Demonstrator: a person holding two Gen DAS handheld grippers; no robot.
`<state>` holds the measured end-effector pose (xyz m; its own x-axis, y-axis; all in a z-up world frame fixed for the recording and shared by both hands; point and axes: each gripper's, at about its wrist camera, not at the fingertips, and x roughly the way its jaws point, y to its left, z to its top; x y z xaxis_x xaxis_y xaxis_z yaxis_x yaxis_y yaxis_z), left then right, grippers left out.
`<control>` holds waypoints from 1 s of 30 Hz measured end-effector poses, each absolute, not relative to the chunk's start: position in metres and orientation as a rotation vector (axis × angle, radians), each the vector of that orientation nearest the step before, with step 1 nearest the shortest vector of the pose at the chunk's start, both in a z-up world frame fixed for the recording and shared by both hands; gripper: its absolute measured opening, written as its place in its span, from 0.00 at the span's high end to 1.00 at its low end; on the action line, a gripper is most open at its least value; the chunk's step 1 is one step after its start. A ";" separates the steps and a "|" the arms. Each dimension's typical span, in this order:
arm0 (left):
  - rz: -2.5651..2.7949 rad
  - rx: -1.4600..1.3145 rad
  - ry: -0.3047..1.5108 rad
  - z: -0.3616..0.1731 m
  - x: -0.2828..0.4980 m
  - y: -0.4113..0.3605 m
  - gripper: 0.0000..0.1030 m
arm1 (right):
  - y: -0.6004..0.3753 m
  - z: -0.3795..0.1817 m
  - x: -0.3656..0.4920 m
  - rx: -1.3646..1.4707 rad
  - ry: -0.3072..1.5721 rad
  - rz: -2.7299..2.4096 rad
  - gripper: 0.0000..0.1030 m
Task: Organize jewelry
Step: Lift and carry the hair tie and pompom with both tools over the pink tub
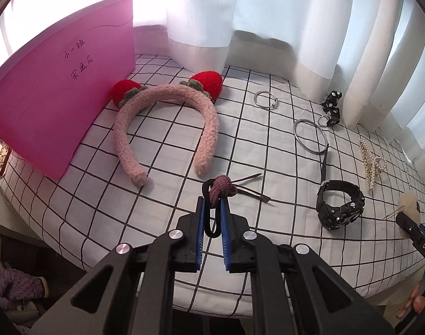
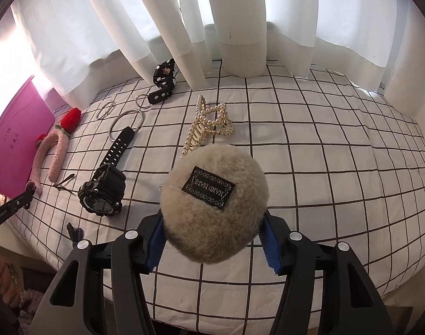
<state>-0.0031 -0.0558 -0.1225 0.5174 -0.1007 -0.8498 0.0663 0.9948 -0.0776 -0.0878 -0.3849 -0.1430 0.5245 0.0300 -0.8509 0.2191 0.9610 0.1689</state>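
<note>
Left claw (image 1: 212,209) is clamped on a hair tie (image 1: 218,191); right claw (image 2: 213,237) is clamped on a fur pompom (image 2: 212,206) above open checkered desk (image 2: 324,181) near its front edge.

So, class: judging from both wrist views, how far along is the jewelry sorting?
Nothing visibly sorted yet; the pink box's inside is hidden. In hand: left gripper clamps a hair tie, right gripper a fluffy pom-pom. Left on the cloth: headband, watch, bangle, pearl claw clip.
</note>
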 end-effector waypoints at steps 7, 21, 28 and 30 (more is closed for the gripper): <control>-0.083 -0.091 0.937 -0.072 -0.010 -0.048 0.89 | -0.376 -0.090 -0.074 0.226 0.926 -0.017 0.45; 0.091 -0.121 0.773 0.013 -0.023 0.030 0.89 | -0.263 -0.011 0.011 0.168 0.793 0.356 0.45; 0.156 -0.114 0.747 0.030 -0.002 0.105 0.89 | -0.167 0.025 0.070 0.150 0.737 0.490 0.45; 0.165 -0.116 0.739 0.035 0.009 0.127 0.89 | -0.136 0.030 0.090 0.147 0.734 0.525 0.45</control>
<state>0.0094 0.1272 0.0350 0.7271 0.1087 -0.6779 -0.1903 0.9806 -0.0469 0.0902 -0.1361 0.0296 0.6206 0.5052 -0.5997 -0.4044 0.8614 0.3073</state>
